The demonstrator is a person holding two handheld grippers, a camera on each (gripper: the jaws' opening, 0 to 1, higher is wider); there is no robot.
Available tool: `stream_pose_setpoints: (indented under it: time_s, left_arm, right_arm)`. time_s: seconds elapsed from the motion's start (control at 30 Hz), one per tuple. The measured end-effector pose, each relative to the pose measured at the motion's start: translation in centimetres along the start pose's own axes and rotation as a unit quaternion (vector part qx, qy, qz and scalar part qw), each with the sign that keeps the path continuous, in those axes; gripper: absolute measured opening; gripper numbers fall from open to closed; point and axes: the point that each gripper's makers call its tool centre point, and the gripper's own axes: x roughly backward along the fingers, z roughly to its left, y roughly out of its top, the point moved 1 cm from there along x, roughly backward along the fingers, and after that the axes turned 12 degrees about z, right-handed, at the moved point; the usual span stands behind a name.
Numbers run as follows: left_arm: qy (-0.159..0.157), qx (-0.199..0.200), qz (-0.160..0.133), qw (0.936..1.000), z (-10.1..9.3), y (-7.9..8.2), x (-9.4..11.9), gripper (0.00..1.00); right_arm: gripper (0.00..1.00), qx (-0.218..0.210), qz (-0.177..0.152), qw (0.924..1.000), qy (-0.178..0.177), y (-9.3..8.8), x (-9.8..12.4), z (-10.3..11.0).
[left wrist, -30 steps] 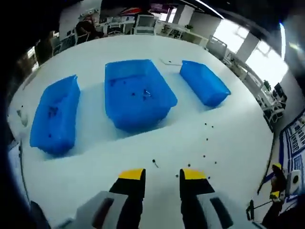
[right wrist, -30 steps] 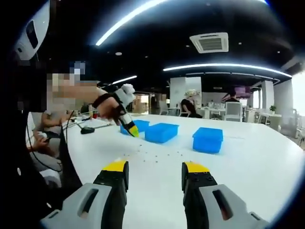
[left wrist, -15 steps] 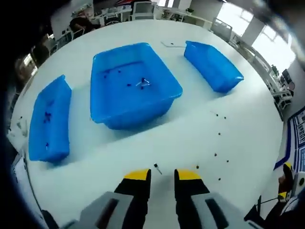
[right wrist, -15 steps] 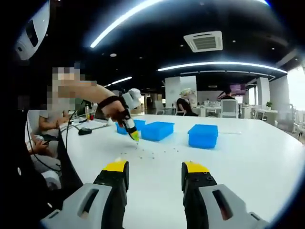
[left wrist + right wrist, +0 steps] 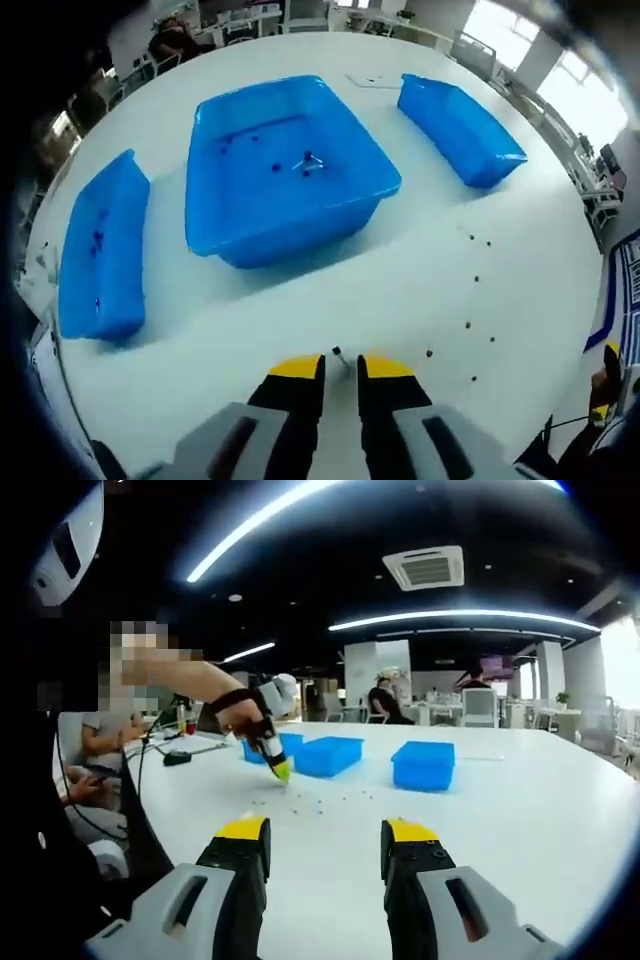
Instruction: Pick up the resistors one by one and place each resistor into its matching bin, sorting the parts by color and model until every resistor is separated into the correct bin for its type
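Three blue bins stand in a row on the white table: a left bin (image 5: 100, 250), a wide middle bin (image 5: 285, 170) holding a few resistors, and a right bin (image 5: 460, 115). My left gripper (image 5: 342, 368) hovers low over the table, its jaws narrowed to a small gap. One dark resistor (image 5: 338, 353) lies just ahead of that gap. Several loose resistors (image 5: 468, 326) dot the table to the right. My right gripper (image 5: 327, 830) is wide open and holds nothing. From there I see the left gripper (image 5: 276, 767) in a person's hand, tips down by the scattered resistors (image 5: 310, 802), near the bins (image 5: 330, 755).
A sheet of paper (image 5: 375, 80) lies beyond the bins. The table's curved edge (image 5: 585, 330) runs close on the right. A cable and small black device (image 5: 180, 752) rest at the table's left side. People sit at desks in the background (image 5: 385, 702).
The left gripper's jaws have drawn closer together and moved down toward the single resistor, which now sits at their tips. The right gripper stays open and still.
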Motion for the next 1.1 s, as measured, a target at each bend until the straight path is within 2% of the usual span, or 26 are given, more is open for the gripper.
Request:
stream_pose_setpoints:
  time_s: [0.13, 0.27, 0.43, 0.53, 0.63, 0.8, 0.97, 1.0, 1.07, 1.1]
  left_arm:
    - [0.007, -0.001, 0.008, 0.9999, -0.2, -0.3, -0.3, 0.14]
    - [0.013, -0.007, 0.005, 0.9999, -0.6, 0.0, -0.3, 0.14]
    - [0.028, -0.01, 0.009, 0.9995, -0.2, 0.2, -0.3, 0.11]
    - [0.029, -0.013, 0.013, 0.9994, -0.1, 0.3, -0.3, 0.1]
    - [0.029, -0.022, 0.013, 0.9993, -0.4, 0.3, -0.4, 0.05]
    - [0.028, -0.035, 0.012, 0.9989, -0.4, 0.4, -0.5, 0.05]
    - [0.01, -0.043, -0.006, 0.999, -0.8, -0.3, -0.4, 0.04]
    - [-0.004, -0.044, -0.021, 0.9988, -1.1, -0.2, -0.3, 0.04]
    - [-0.004, -0.044, -0.028, 0.9986, -0.3, -0.8, 0.3, 0.04]
    - [-0.013, -0.042, -0.05, 0.9978, -0.3, -0.6, 0.7, 0.04]
  right_arm:
    - [0.46, -0.002, -0.003, 1.0, 0.002, 0.2, 0.1, 0.0]
    - [0.46, -0.015, -0.01, 0.9998, 0.006, 0.4, 0.2, -0.2]
    - [0.45, -0.015, -0.008, 0.9999, 0.004, 0.2, 0.2, -0.3]
    - [0.45, -0.018, -0.007, 0.9998, 0.006, 0.0, 0.2, -0.3]
    - [0.45, -0.017, -0.007, 0.9998, 0.005, -0.1, 0.3, -0.4]
    - [0.45, -0.02, -0.008, 0.9998, 0.003, -0.2, 0.5, -0.7]
    - [0.45, -0.021, -0.007, 0.9998, 0.003, -0.5, 0.5, -0.7]
    - [0.45, -0.021, -0.006, 0.9997, 0.003, -0.5, 0.6, -0.7]
    - [0.45, -0.021, -0.006, 0.9998, 0.003, -0.5, 0.6, -0.8]
    - [0.45, -0.02, -0.006, 0.9998, 0.003, -0.4, 0.5, -0.8]
